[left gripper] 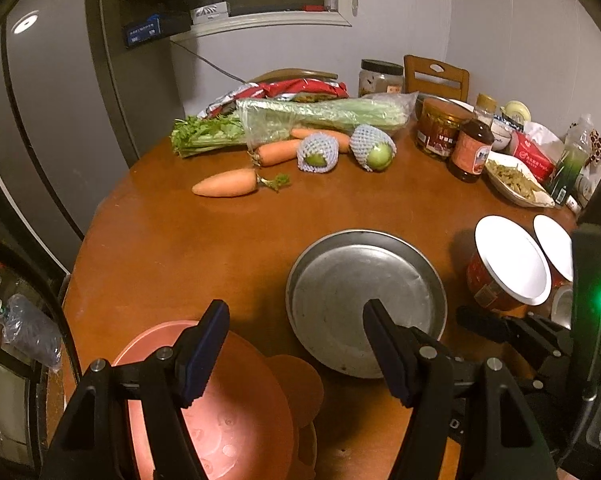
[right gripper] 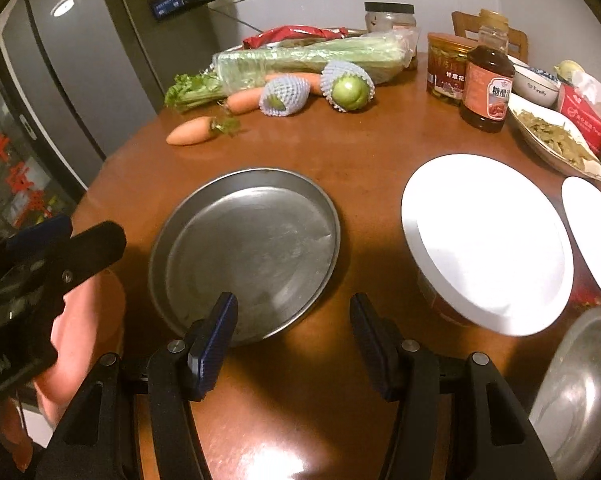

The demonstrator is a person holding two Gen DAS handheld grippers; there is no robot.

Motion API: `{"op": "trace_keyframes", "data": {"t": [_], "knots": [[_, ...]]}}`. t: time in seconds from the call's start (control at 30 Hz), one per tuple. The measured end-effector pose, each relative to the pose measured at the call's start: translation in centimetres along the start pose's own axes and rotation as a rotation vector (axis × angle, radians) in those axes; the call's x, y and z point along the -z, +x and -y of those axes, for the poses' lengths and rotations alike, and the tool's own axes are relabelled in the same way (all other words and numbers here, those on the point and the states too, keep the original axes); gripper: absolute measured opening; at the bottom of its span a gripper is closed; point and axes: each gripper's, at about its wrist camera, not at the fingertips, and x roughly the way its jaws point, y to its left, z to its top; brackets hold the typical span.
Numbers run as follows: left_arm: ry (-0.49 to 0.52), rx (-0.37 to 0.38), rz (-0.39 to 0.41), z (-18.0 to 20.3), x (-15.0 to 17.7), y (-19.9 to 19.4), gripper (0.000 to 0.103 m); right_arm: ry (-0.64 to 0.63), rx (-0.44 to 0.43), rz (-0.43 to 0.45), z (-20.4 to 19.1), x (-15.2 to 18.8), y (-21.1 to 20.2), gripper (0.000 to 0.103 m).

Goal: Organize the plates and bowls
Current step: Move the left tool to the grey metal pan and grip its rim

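On round table (right gripper: pixel 340 152), metal plate (right gripper: pixel 246 250) ahead of spread, empty right claw (right gripper: pixel 294 340), left claw (left gripper: pixel 296 352) spread above pink bowl (left gripper: pixel 236 412)

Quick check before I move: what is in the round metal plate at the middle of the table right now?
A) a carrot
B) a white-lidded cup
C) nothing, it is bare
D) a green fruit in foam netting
C: the metal plate shows only its bare scratched base in both wrist views, and both the left gripper and the right gripper are open and hold nothing.
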Motion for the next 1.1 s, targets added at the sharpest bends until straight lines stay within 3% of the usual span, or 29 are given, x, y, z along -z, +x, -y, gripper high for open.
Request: {"op": "trace_keyframes", "data": {"t": [0.4,0.63,0.87,1.1], "knots": [[0.087,-0.022,-0.079,1.8,-0.9,2.7,0.069,-0.118,0.050,-0.073,-0.4,0.1,0.6,0.060],[0.092,0.015,-0.147,2.5,-0.3,4.4,0.069,-0.187,0.043,-0.099,-0.3,1.8,-0.8,0.060],[0.167,0.076,-0.180,4.6,1.1,4.4,0.049,-0.220,0.018,-0.112,0.4,4.1,-2.5,0.060],[0.230,0.098,-0.193,6.6,2.5,3.7,0.046,-0.253,0.004,-0.095,0.5,6.0,-4.1,0.057]]}}
